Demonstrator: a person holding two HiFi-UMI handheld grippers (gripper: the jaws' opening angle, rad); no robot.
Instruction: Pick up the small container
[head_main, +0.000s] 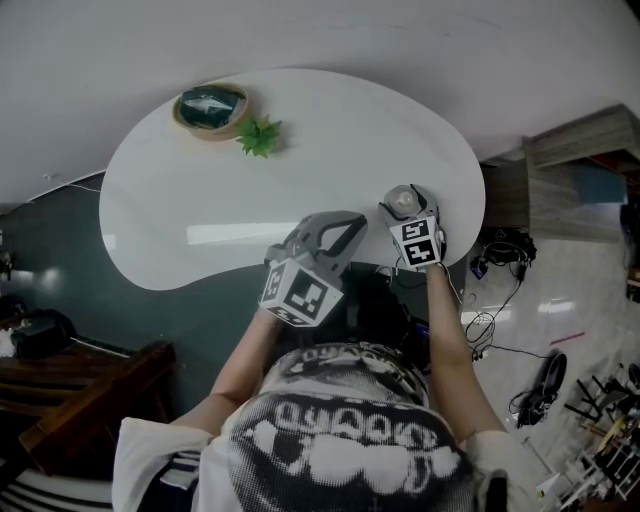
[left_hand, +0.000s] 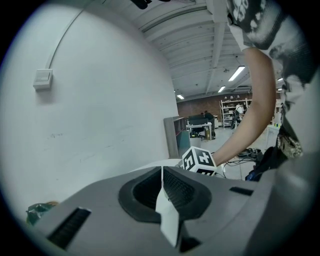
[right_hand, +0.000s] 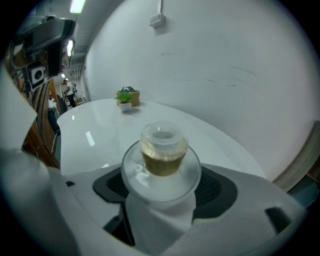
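The small container (head_main: 404, 201), a clear jar with yellowish contents and a wide clear rim, stands near the right end of the white table (head_main: 200, 220). My right gripper (head_main: 406, 210) reaches down over it. In the right gripper view the jar (right_hand: 163, 150) sits between the widely spread jaws of this gripper (right_hand: 162, 186), and I see no pad pressing on it. My left gripper (head_main: 352, 222) hovers over the table's front edge, left of the jar, with its fingers together and nothing in them. In its own view, the left gripper (left_hand: 162, 176) has its pads meeting in one seam.
At the table's far left stand a green bowl on a tan base (head_main: 211, 108) and a small green plant (head_main: 260, 136). A white wall runs close behind the table. Dark wooden furniture (head_main: 90, 390) is at the lower left, and cables (head_main: 500, 262) lie on the floor at the right.
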